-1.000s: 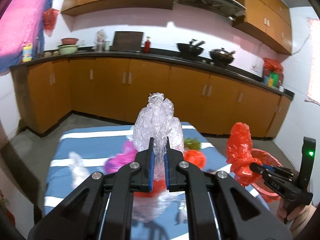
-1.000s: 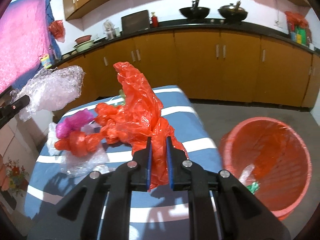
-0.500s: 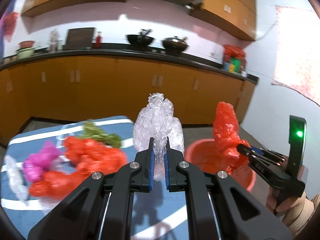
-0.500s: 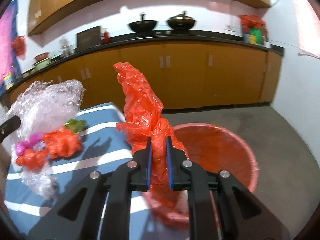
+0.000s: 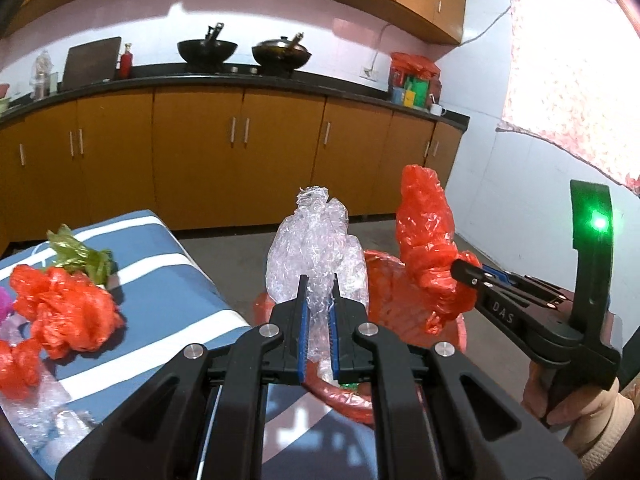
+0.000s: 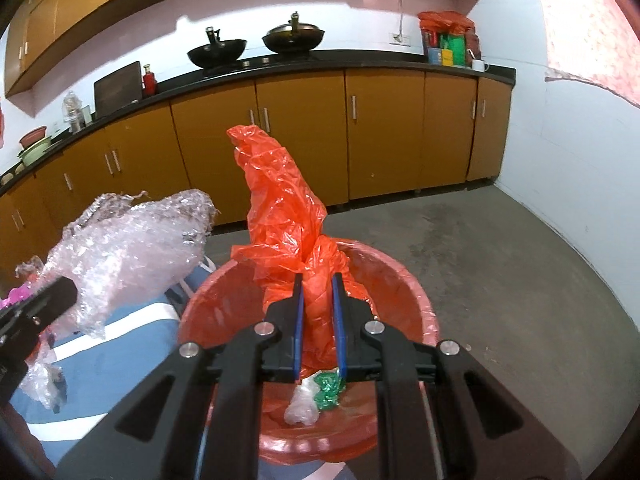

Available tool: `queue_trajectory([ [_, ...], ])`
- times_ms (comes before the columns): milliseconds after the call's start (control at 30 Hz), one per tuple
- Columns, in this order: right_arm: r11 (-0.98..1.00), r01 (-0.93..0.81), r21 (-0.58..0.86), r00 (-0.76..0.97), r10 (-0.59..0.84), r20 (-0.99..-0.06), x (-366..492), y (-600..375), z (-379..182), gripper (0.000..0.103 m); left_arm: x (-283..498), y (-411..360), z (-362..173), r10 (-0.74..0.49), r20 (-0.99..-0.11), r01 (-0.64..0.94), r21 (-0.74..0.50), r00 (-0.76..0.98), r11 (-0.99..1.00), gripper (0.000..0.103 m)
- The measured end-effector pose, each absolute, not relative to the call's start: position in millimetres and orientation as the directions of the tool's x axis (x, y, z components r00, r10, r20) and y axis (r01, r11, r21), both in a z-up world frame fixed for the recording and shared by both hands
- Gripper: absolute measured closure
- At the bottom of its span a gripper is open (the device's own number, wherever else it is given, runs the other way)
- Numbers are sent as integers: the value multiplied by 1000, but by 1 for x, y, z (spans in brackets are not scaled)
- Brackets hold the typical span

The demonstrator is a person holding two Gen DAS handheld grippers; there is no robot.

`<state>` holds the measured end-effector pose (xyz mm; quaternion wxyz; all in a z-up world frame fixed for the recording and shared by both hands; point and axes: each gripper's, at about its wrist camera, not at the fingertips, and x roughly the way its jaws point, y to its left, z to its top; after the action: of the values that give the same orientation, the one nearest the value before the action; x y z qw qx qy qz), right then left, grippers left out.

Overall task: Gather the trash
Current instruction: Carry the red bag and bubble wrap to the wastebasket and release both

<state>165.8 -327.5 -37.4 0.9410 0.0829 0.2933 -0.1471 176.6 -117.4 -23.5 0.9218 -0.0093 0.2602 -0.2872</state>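
The left gripper (image 5: 319, 284) is clamping a clear plastic wad (image 5: 312, 244) just above the red bin (image 6: 224, 300) beside the striped surface (image 5: 168, 280). The right gripper (image 6: 317, 280), its arm lettered "DAS", is pinching an orange bag (image 6: 280, 204) directly over that bin, whose bottom is holding clear and green scraps (image 6: 316, 396).

A: Which colours are seen on the held trash?
B: Clear, glittering film is shown by the bubble wrap (image 5: 316, 248); bright orange-red by the plastic bag (image 6: 288, 216).
A: And the bin (image 6: 404, 280)?
B: Red, lined in the same orange-red; a green scrap (image 6: 328, 390) is seen inside.
A: The counter (image 5: 172, 280)?
B: Blue cloth, crossed by white stripes. Blue pads are carried on black fingers (image 5: 304, 320).
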Motion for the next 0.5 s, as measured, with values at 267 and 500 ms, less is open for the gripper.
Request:
queue_trajectory([
  [267, 936, 346, 72, 770, -238, -592, 171, -342, -48, 89, 189, -141, -41, -536, -521, 542, -159, 664, 825, 95],
  [500, 931, 355, 81, 755, -235, -613, 186, -350, -55, 89, 198, -161, -48, -548, -551, 572, -148, 630, 807, 95],
])
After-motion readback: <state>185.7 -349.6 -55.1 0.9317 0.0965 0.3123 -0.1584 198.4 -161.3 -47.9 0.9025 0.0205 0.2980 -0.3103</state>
